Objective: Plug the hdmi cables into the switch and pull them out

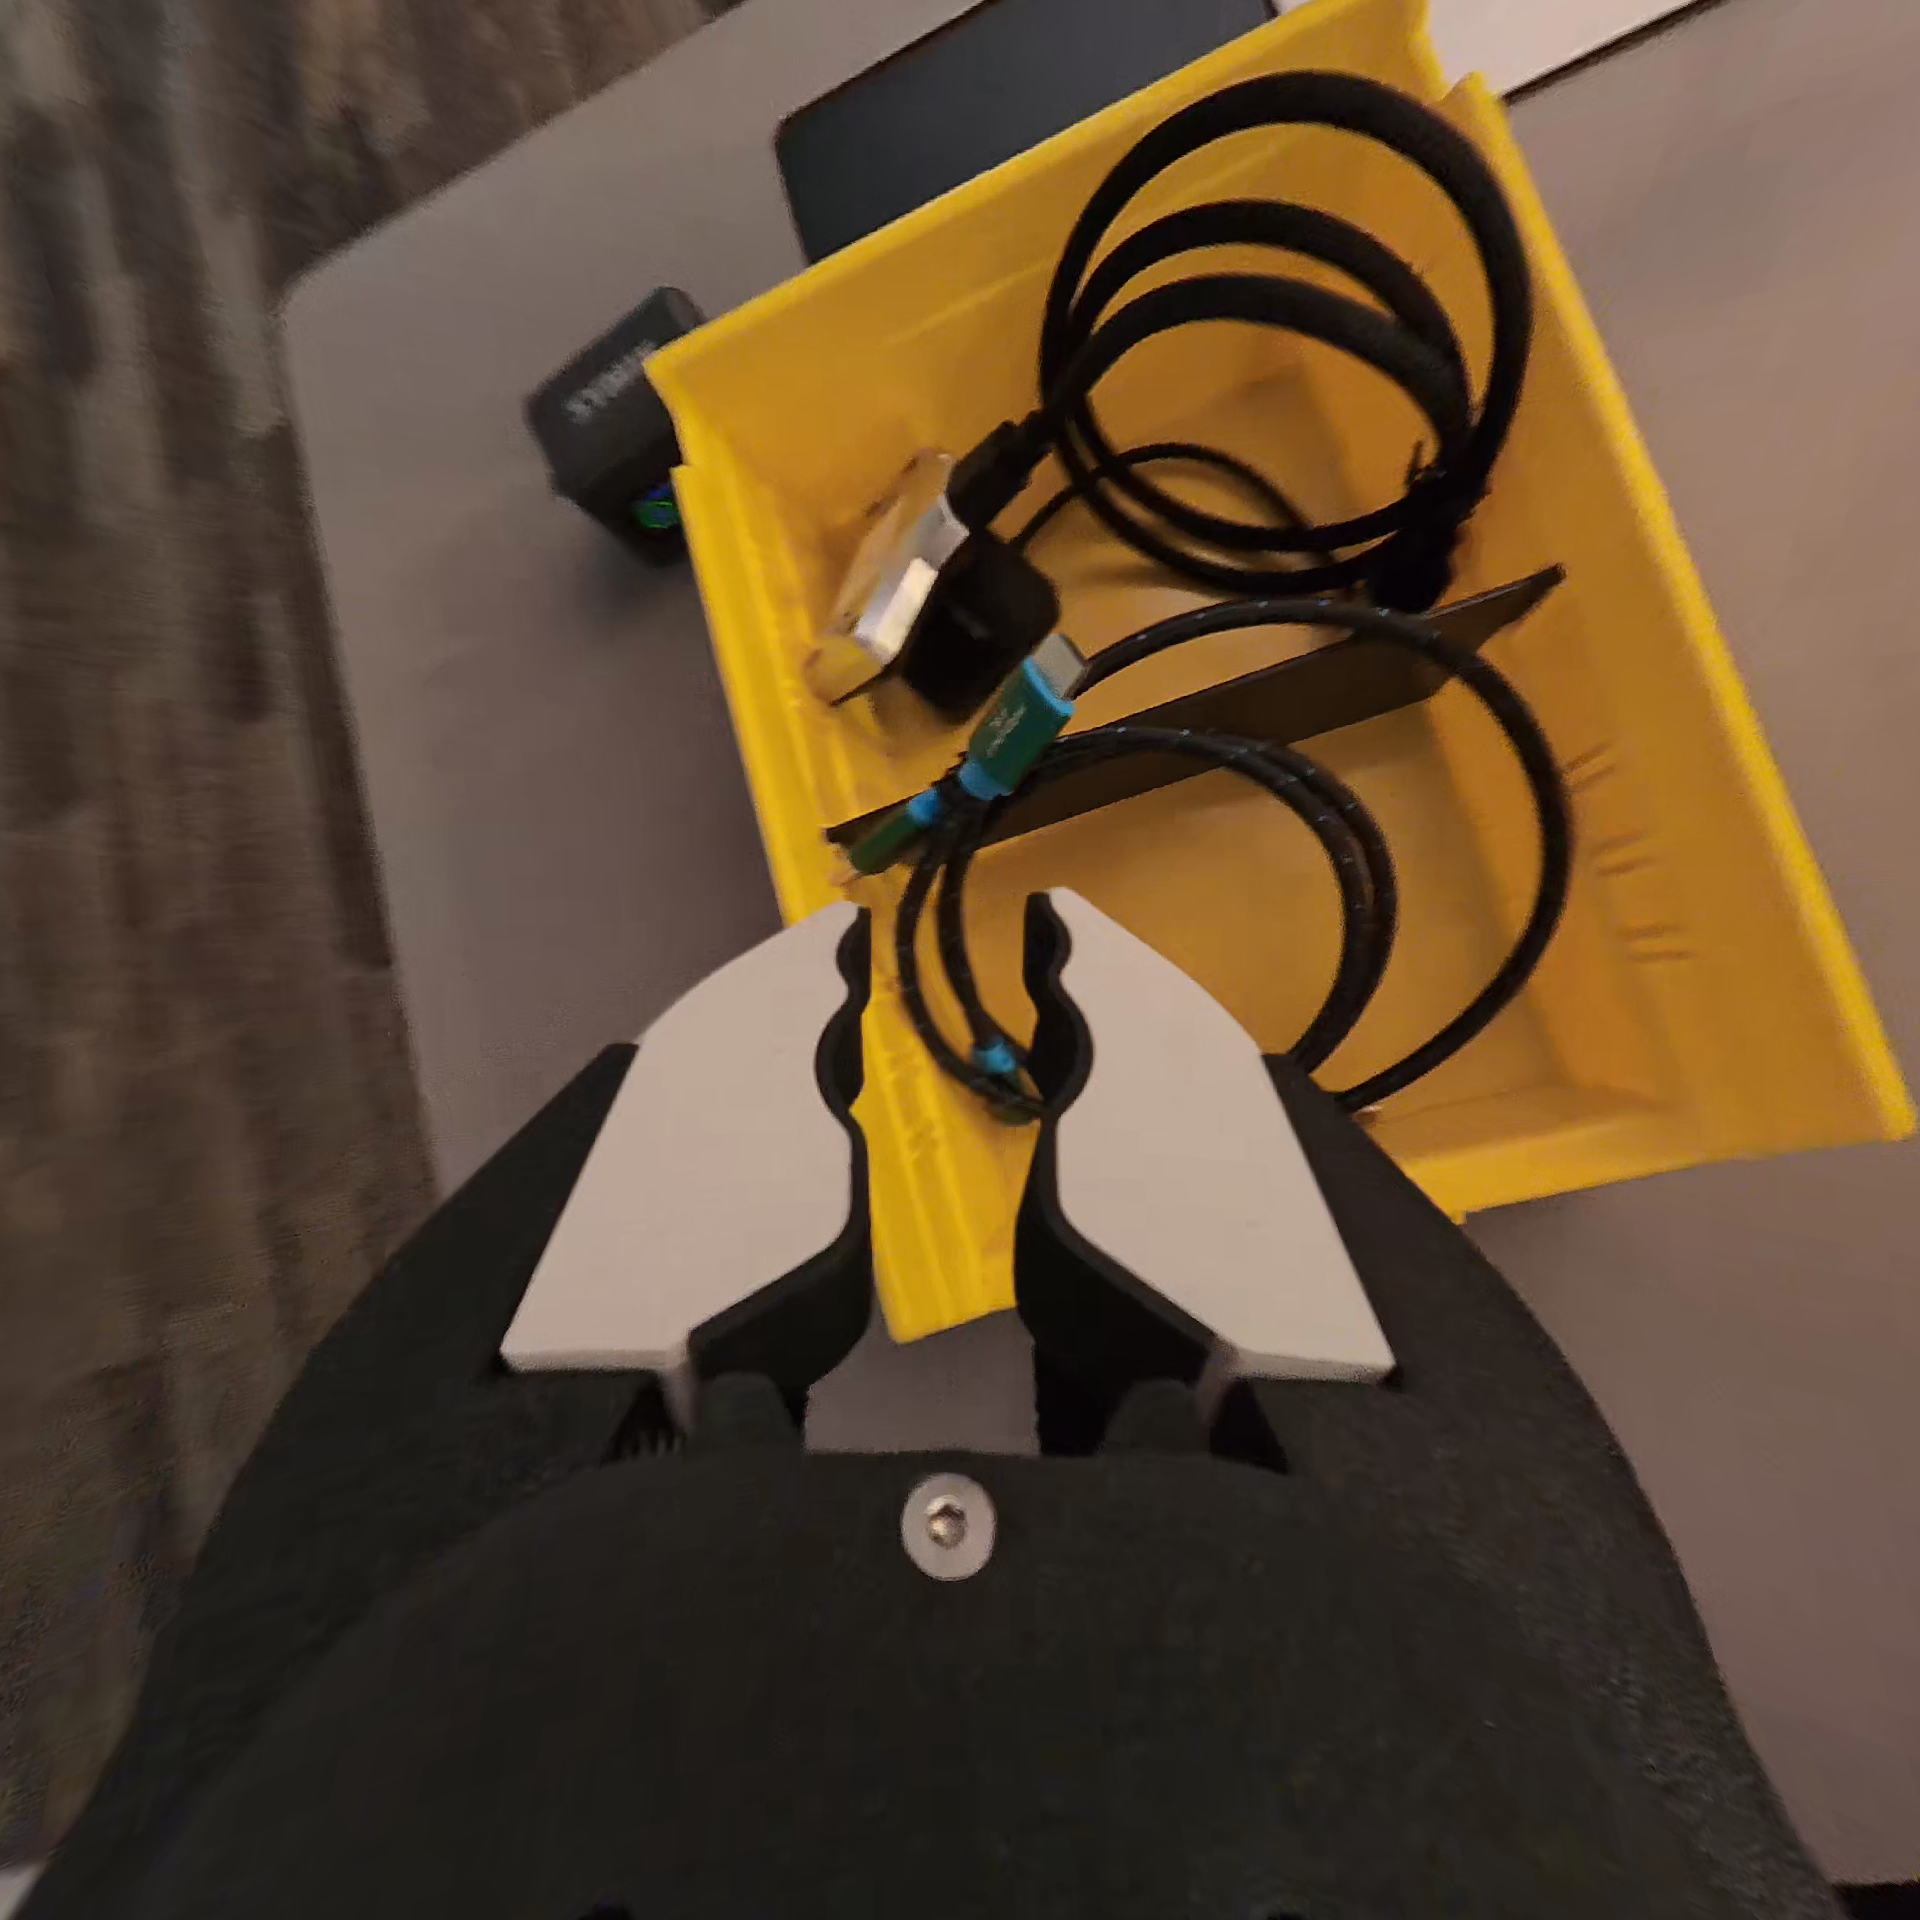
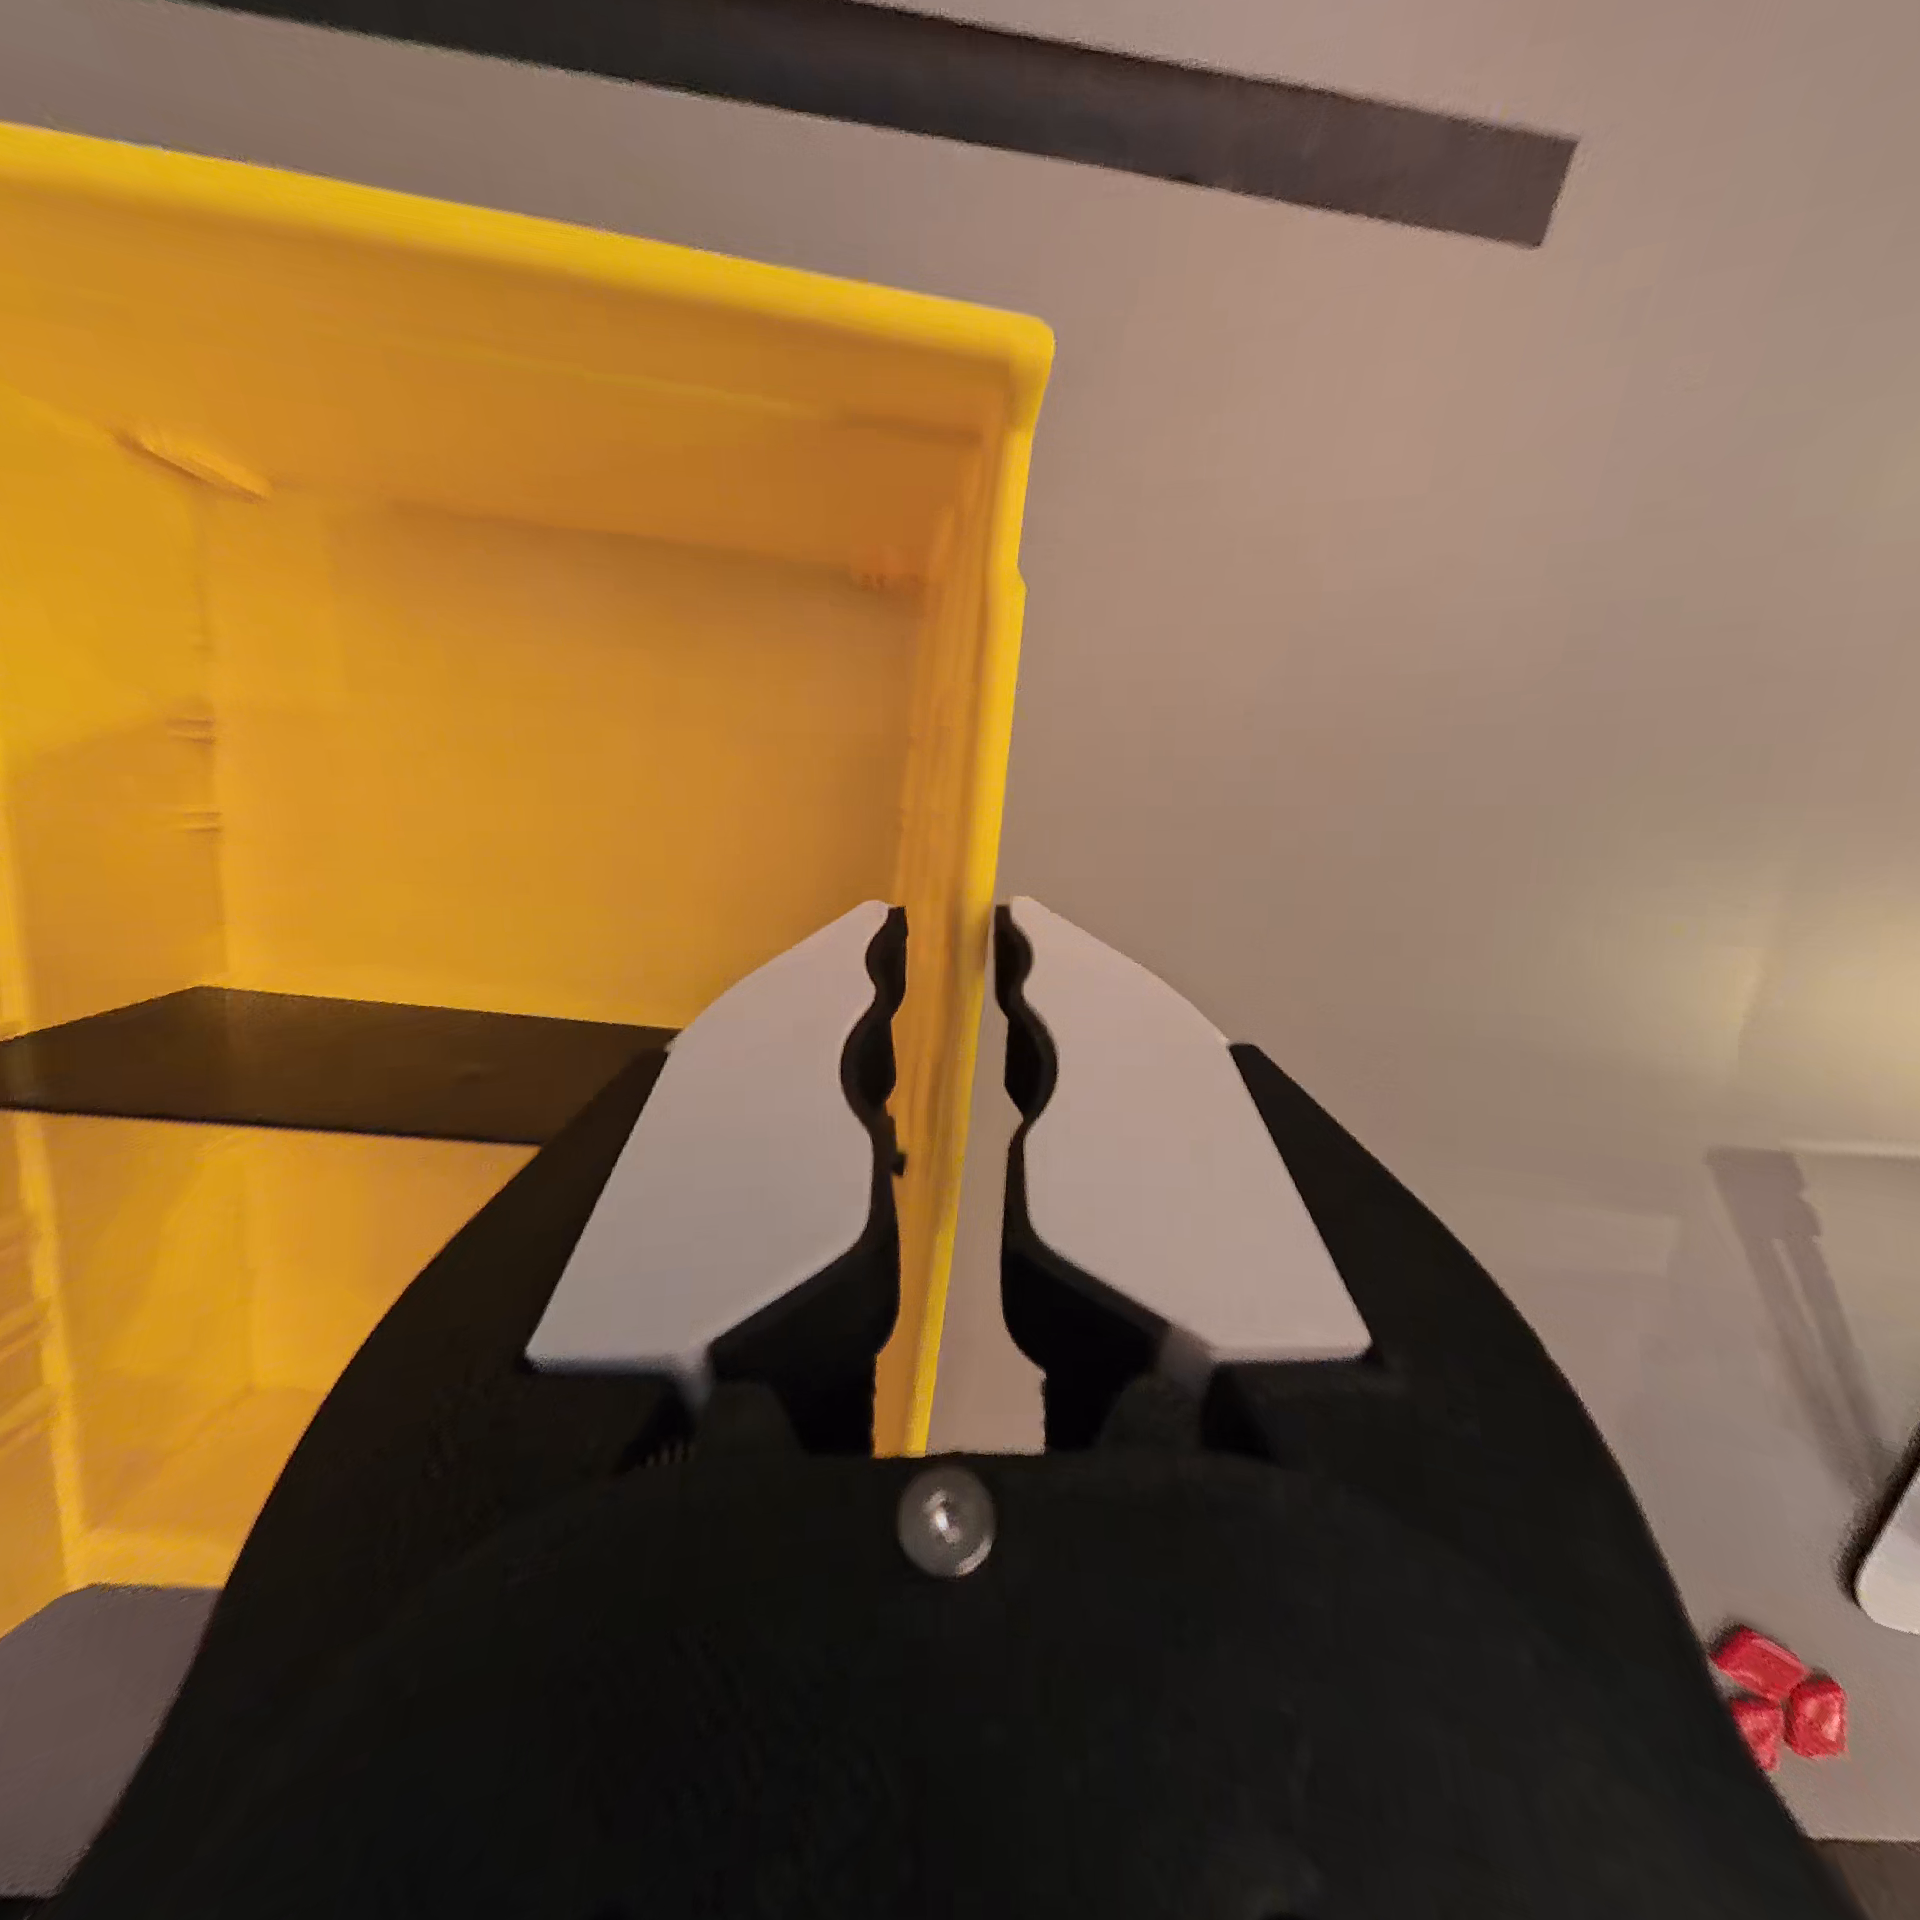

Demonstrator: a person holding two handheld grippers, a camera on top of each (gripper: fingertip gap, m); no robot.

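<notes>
A yellow tray (image 1: 1683, 831) with a black divider (image 1: 1299, 686) lies on the grey table. In it are a black-and-blue braided HDMI cable (image 1: 1351, 831) with a green-and-blue plug (image 1: 1013, 717), a coiled black cable (image 1: 1299, 260) and a silver-tipped black plug (image 1: 904, 592). The small black switch (image 1: 613, 416), showing a green light, stands outside the tray's left wall. My left gripper (image 1: 945, 909) is open above the tray's near corner, with loops of the braided cable between its fingers. My right gripper (image 2: 948, 912) is narrowly open, its fingers on either side of the tray's right wall (image 2: 997, 623).
A dark flat pad (image 1: 987, 114) lies beyond the tray. The table's edge and patterned carpet (image 1: 156, 623) are to the left. In the right wrist view, small red pieces (image 2: 1777, 1704) and a white object (image 2: 1891, 1558) lie at the right, and a black strip (image 2: 1143, 114) lies at the back. Across from one pair of fingers to the other is roughly 65 cm. The left tips stand about 15 cm off the silver-tipped black plug (image 1: 904, 592). My left gripper's tips are some 25 cm from the small black switch (image 1: 613, 416).
</notes>
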